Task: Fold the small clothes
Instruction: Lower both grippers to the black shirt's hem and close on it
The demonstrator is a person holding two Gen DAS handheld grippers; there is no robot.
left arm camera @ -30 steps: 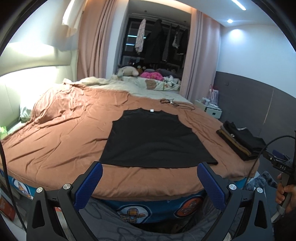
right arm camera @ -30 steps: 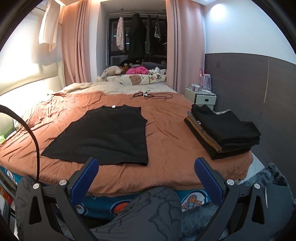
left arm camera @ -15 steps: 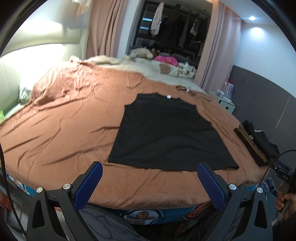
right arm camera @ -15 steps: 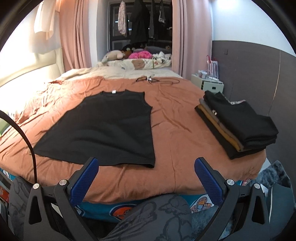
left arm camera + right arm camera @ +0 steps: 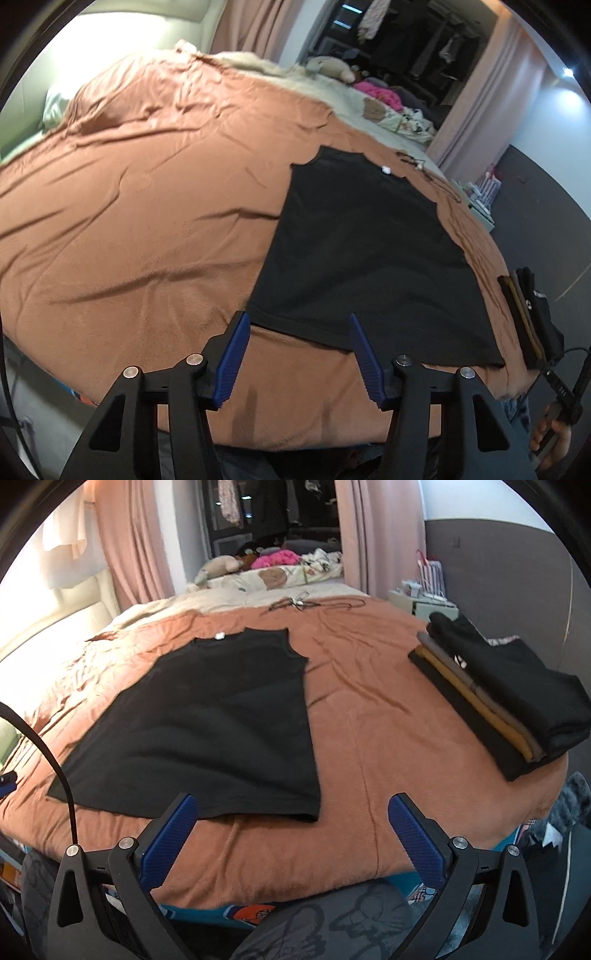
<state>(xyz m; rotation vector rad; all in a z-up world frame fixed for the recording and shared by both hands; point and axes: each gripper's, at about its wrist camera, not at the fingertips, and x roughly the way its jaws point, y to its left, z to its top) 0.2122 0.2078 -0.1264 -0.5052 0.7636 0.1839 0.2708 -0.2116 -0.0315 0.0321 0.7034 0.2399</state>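
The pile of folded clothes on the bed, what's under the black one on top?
Under the top black piece of the pile of folded clothes you can see edges of a grey layer, a mustard-yellow one, and a black one at the bottom. Only their edges show; the rest is covered. The brown bedspread lies beneath.

Dim, motion-blurred fisheye views; glare at upper left.

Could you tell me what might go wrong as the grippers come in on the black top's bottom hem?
1. The left gripper is closing with nothing between its jaws; its hem corner of the black top lies beside one finger, so it may miss it.
2. It may pinch the brown sheet too.
3. The folded stack sits at the bed's edge; dragging the sheet could tip it.
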